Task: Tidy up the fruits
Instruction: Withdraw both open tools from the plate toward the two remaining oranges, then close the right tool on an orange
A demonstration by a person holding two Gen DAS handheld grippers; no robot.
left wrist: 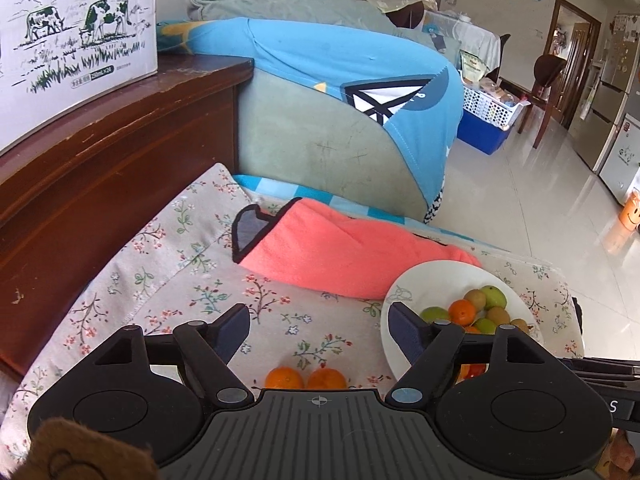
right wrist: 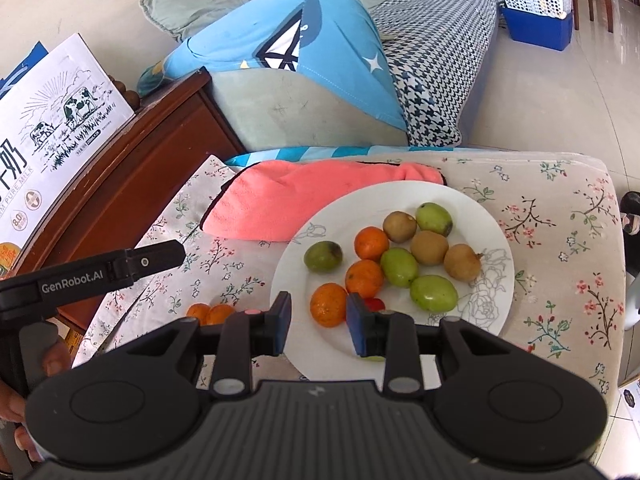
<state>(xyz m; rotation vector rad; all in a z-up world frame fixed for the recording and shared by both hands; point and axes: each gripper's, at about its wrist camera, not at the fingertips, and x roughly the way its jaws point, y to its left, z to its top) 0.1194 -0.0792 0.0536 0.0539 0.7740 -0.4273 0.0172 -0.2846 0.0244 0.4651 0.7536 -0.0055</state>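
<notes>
A white plate (right wrist: 472,216) on the floral cloth (right wrist: 560,240) holds several fruits: oranges (right wrist: 372,243), green ones (right wrist: 433,293) and brown ones (right wrist: 429,247). My right gripper (right wrist: 319,322) hovers over the plate's near rim with a narrow gap between its jaws. An orange (right wrist: 328,305) shows through that gap, with the left pad clear of it. Two oranges (left wrist: 284,378) lie side by side on the cloth left of the plate (left wrist: 424,280). Above them my left gripper (left wrist: 320,330) stands wide open and empty. One of its fingers (right wrist: 160,258) shows at the left of the right wrist view.
A pink towel (right wrist: 300,192) lies behind the plate. A dark wooden cabinet (left wrist: 100,160) with a milk carton (left wrist: 72,40) stands on the left. A sofa under a blue cover (left wrist: 340,60) is behind. The cloth's right edge drops to the tiled floor (left wrist: 540,200).
</notes>
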